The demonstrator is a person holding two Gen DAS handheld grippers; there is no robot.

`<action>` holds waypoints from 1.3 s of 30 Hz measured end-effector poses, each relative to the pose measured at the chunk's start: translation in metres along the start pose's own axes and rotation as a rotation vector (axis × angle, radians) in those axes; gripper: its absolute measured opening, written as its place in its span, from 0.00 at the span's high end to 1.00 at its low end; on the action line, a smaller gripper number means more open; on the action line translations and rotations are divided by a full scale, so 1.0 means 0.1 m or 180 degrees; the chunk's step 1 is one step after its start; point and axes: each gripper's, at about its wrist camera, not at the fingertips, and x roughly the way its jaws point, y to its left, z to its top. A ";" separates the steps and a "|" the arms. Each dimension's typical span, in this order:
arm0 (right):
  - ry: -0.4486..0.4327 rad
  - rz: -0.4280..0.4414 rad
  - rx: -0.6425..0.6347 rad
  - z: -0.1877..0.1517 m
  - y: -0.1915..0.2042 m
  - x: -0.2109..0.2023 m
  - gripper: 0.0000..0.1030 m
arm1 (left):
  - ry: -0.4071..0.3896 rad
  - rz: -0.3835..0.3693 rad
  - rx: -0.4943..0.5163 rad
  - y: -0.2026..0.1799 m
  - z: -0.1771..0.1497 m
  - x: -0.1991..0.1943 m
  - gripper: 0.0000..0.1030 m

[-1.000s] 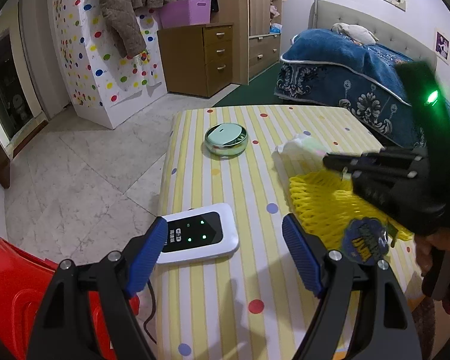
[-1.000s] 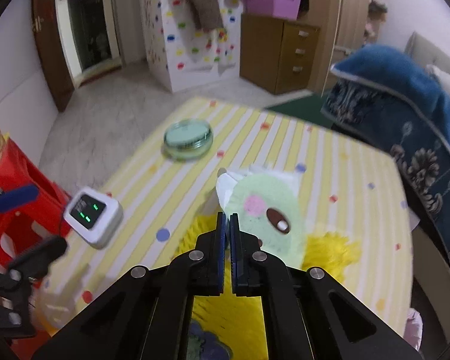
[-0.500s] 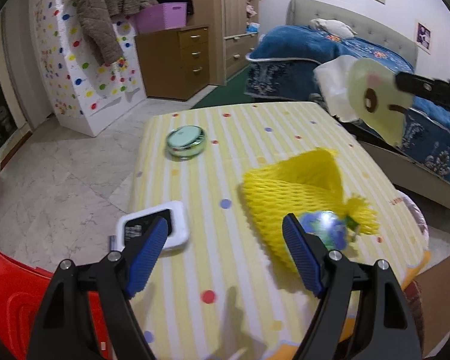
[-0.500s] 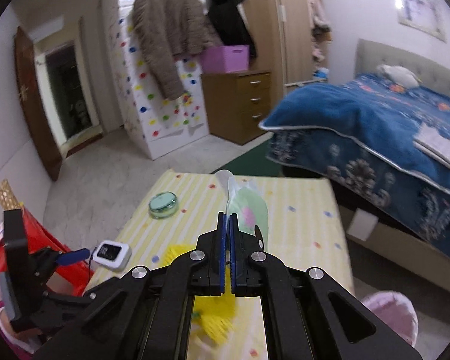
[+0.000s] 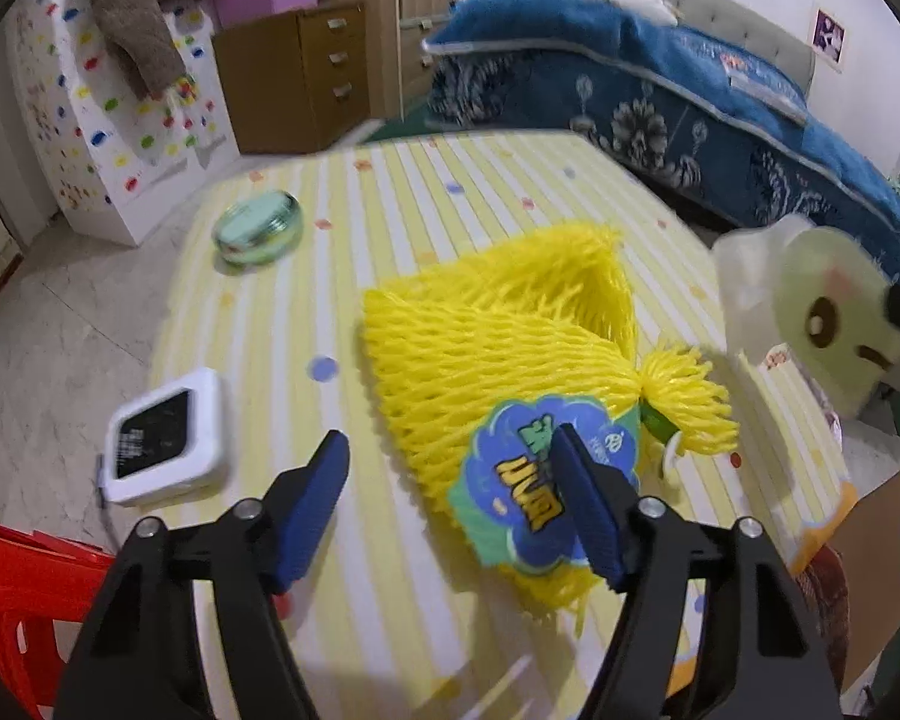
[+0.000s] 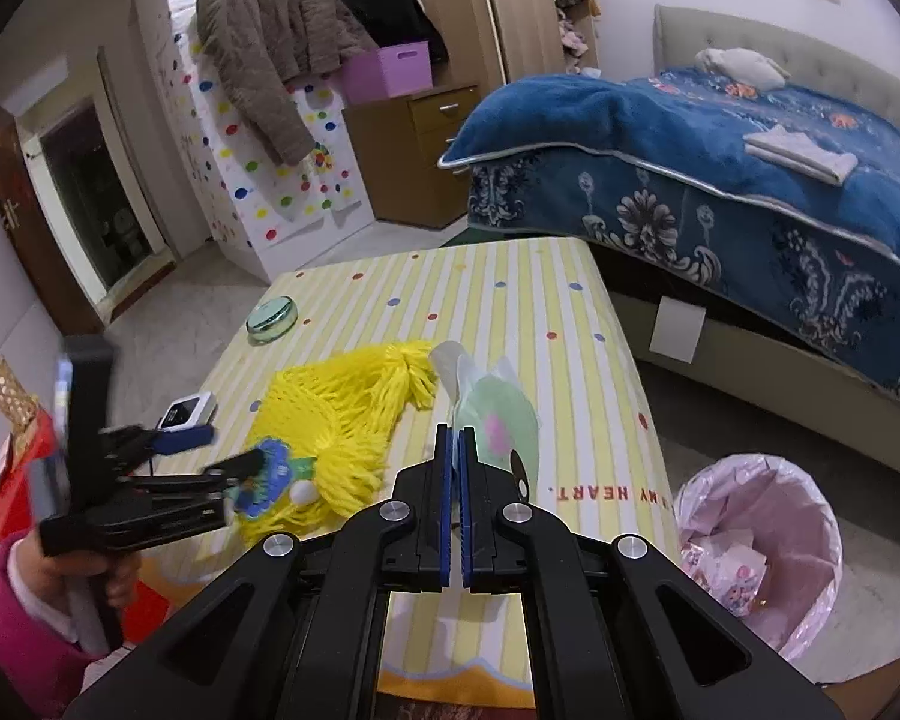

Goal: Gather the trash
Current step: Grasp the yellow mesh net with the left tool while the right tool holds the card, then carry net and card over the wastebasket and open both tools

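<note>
Home bedroom: bed (image 6: 720, 138), dresser (image 6: 414, 156)

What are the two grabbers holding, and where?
Right gripper pinches the pale green cartoon-face plastic wrapper by its edge. Left gripper, closing, holds nothing.

Dim indoor light, motion blur, fisheye

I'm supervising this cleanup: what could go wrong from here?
The right gripper pinches only the wrapper's edge, so it may slip out before reaching the bin. The left gripper, jaws closing, straddles only the yellow net's label corner; it could miss or drag the net.
</note>
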 end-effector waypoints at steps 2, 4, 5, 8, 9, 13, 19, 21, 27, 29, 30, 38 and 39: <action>-0.0003 0.0019 0.0020 -0.04 -0.03 -0.04 0.99 | 0.0057 -0.0008 0.0025 -0.07 0.00 0.10 0.35; -0.0009 0.0019 0.0028 -0.07 -0.06 -0.08 0.99 | 0.0116 -0.0002 -0.0015 -0.09 -0.03 0.21 0.35; -0.0009 0.0020 0.0033 -0.08 -0.08 -0.10 0.99 | 0.0135 -0.0047 -0.0094 -0.06 -0.05 0.25 0.35; -0.0017 0.0022 0.0048 -0.14 -0.12 -0.16 0.99 | 0.0072 -0.0136 -0.0220 0.00 -0.09 0.25 0.35; -0.0018 0.0026 0.0058 -0.16 -0.14 -0.18 0.99 | 0.0060 -0.0103 -0.0208 -0.02 -0.11 0.24 0.36; -0.0039 0.0057 0.0127 -0.20 -0.20 -0.24 0.99 | 0.0037 -0.0214 -0.0221 -0.07 -0.12 0.21 0.69; -0.0208 0.0013 0.0159 -0.22 -0.28 -0.51 0.99 | -0.0406 -0.0170 -0.0016 -0.25 -0.04 -0.30 0.89; -0.0279 -0.0025 0.0187 -0.24 -0.34 -0.63 0.99 | -0.0600 -0.0119 0.0134 -0.40 -0.01 -0.52 0.89; -0.0407 -0.0201 0.0270 -0.33 -0.54 -0.88 0.99 | -0.1003 -0.0214 0.0669 -1.03 0.05 -1.09 0.89; -0.0418 -0.0246 0.0322 -0.39 -0.61 -0.93 0.99 | -0.1018 -0.0296 0.0795 -1.19 0.06 -1.12 0.89; -0.0425 -0.0283 0.0364 -0.43 -0.68 -0.98 0.99 | -0.1022 -0.0351 0.0893 -1.33 0.06 -1.14 0.89; -0.0452 -0.0576 0.0692 -0.70 -1.17 -1.20 0.99 | -0.1019 -0.0538 0.1618 -2.18 0.01 -1.08 0.89; -0.0454 -0.0621 0.0754 -0.74 -1.25 -1.22 0.99 | -0.1017 -0.0554 0.1675 -2.25 -0.01 -1.07 0.89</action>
